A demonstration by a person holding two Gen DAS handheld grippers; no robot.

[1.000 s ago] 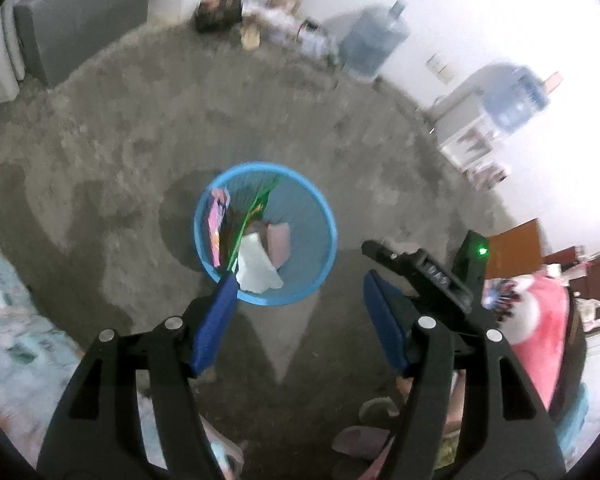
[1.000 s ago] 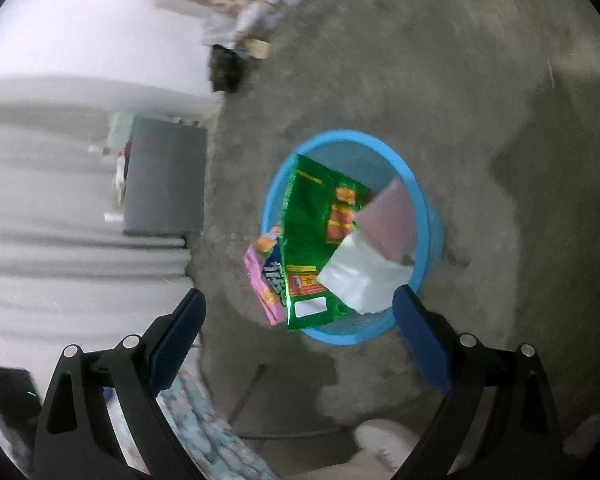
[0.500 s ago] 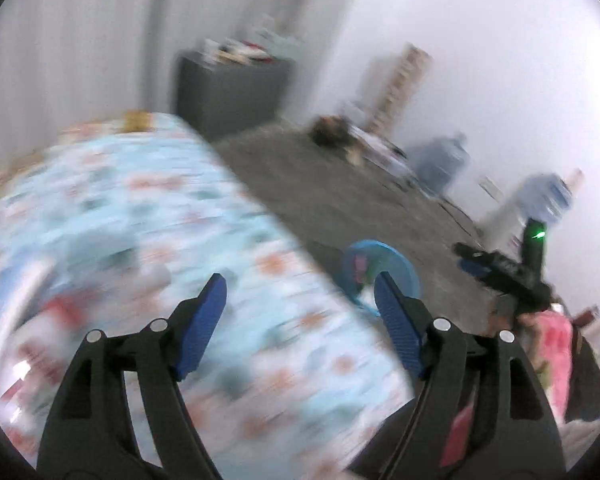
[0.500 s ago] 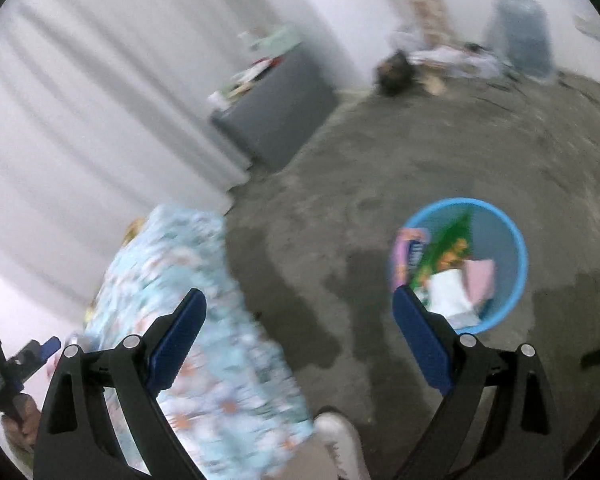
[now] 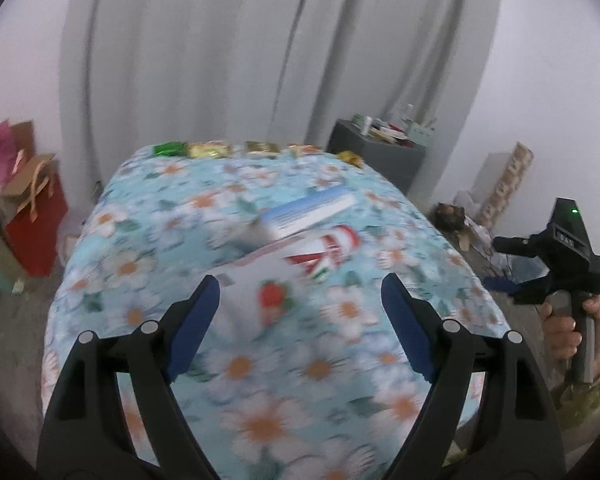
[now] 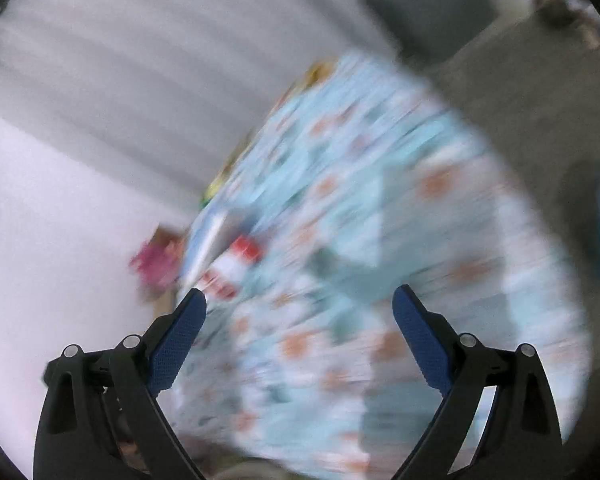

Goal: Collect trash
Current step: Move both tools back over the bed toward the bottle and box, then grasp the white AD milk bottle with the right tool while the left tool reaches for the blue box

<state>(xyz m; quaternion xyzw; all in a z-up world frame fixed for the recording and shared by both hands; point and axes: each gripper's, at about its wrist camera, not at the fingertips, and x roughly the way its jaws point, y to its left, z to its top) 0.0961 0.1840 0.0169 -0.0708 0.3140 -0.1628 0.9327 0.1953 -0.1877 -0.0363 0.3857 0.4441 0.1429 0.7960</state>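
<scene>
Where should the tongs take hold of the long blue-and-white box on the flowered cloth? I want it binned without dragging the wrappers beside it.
Probably across its narrow width at the far right end, coming from above. The blue-and-white box lies flat and slanted; its near left end abuts the red-and-white wrapper, while the far end looks clear. Blur hides finer detail. The left tongs are opening, with nothing between them.

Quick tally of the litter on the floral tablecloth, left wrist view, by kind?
Small wrappers in a row along the far edge: 5, blurred, so roughly.
Blue-and-white flat box: 1.
Red-and-white packet: 1.
White packet with a strawberry: 1.
Total: 8.
</scene>
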